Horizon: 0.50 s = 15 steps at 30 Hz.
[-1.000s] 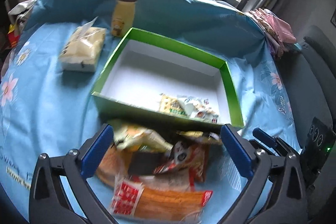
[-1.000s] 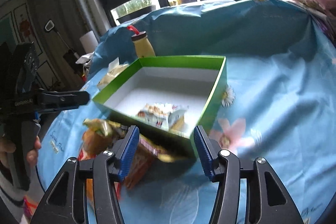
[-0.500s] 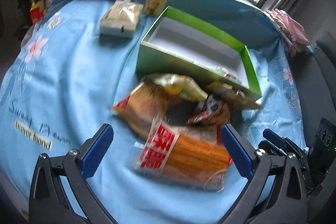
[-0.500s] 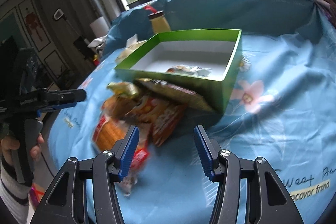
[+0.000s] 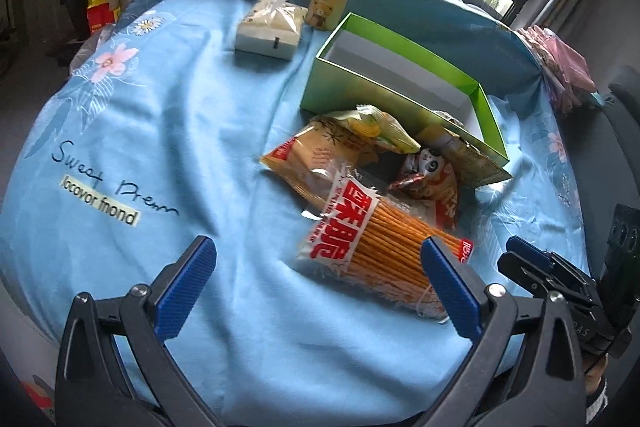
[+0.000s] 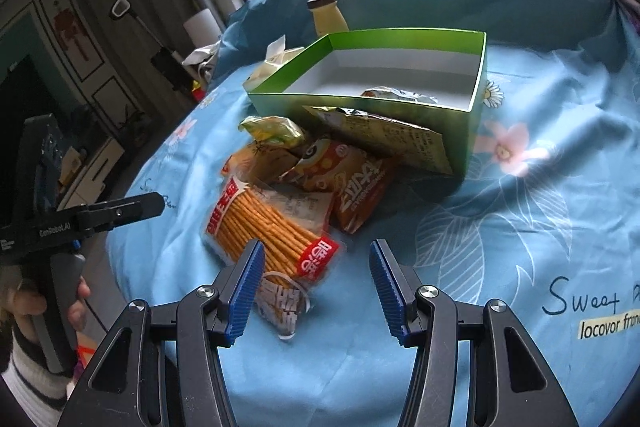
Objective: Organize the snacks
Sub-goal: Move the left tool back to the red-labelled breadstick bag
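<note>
A pile of snack packets lies on the blue cloth in front of the green box (image 5: 404, 45). Nearest is a clear pack of orange biscuit sticks (image 5: 384, 247) with red lettering. Behind it lie a yellow bag (image 5: 316, 155), a green-yellow packet (image 5: 376, 127), an orange panda packet (image 5: 436, 179) and a flat packet (image 5: 472, 159) leaning on the box wall. One packet (image 6: 396, 95) lies inside the box (image 6: 478, 99). My left gripper (image 5: 316, 255) is wide open just short of the stick pack. My right gripper (image 6: 316, 251) is open, empty, beside the stick pack's (image 6: 264, 223) near end.
A tissue pack (image 5: 272, 27) and a yellow bottle (image 5: 332, 3) with a red loop stand behind the box on the left. Pink cloth (image 5: 560, 63) lies at the far right. The cloth drops off at the table's rounded edge. A hand (image 6: 76, 303) holds the left gripper.
Both grippers have drawn back from the green box toward the near edge, so the whole snack pile now shows. Their jaws stand as wide as before.
</note>
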Motion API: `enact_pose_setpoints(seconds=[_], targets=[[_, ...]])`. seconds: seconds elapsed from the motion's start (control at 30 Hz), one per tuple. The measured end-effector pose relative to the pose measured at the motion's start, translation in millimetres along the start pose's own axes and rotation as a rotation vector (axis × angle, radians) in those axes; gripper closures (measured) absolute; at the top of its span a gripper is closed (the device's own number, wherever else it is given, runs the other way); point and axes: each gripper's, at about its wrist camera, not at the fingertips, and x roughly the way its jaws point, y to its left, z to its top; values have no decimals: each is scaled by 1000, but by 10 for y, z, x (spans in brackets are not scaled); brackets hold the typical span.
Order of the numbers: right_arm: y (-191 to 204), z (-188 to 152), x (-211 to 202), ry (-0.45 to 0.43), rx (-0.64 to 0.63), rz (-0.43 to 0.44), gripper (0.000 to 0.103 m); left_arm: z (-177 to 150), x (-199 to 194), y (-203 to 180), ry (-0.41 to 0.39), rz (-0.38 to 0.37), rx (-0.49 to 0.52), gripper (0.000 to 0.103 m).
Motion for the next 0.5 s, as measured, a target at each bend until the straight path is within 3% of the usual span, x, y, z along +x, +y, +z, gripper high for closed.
enact_pose_setpoints(seconds=[0.5], targets=[[160,-106,242,54,19,-56,48,-114,201,293,56,-2,-54,1]])
